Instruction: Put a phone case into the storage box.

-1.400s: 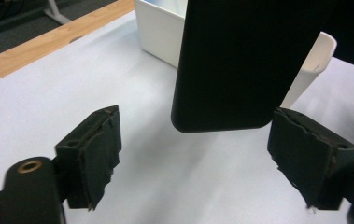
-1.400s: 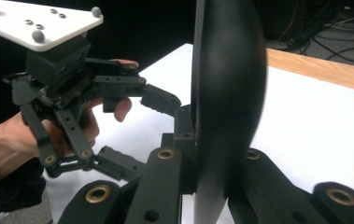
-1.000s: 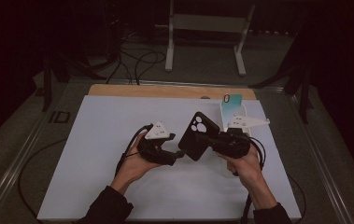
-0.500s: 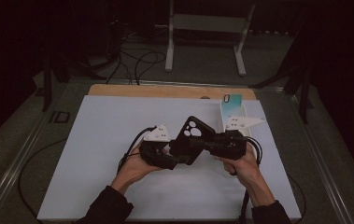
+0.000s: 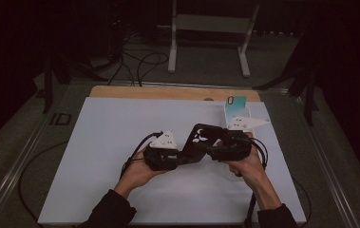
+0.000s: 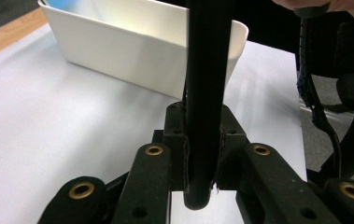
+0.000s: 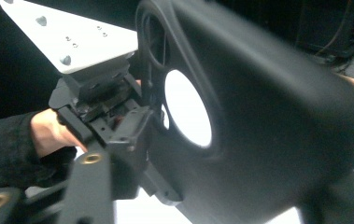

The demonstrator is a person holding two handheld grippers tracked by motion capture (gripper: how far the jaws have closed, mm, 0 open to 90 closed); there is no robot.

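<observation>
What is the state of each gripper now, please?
Left gripper: just closed, shut on the black phone case.
Right gripper: jaws just opened, no longer clamping the case.

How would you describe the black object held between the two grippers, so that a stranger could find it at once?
Look at the white board covering the table, then at the two hands near its front edge. Between them a flat black phone case stands tilted, clamped at its lower edge by the left gripper. Unlike the white tray behind it, it is dark, thin, and has round cut-out holes.
</observation>
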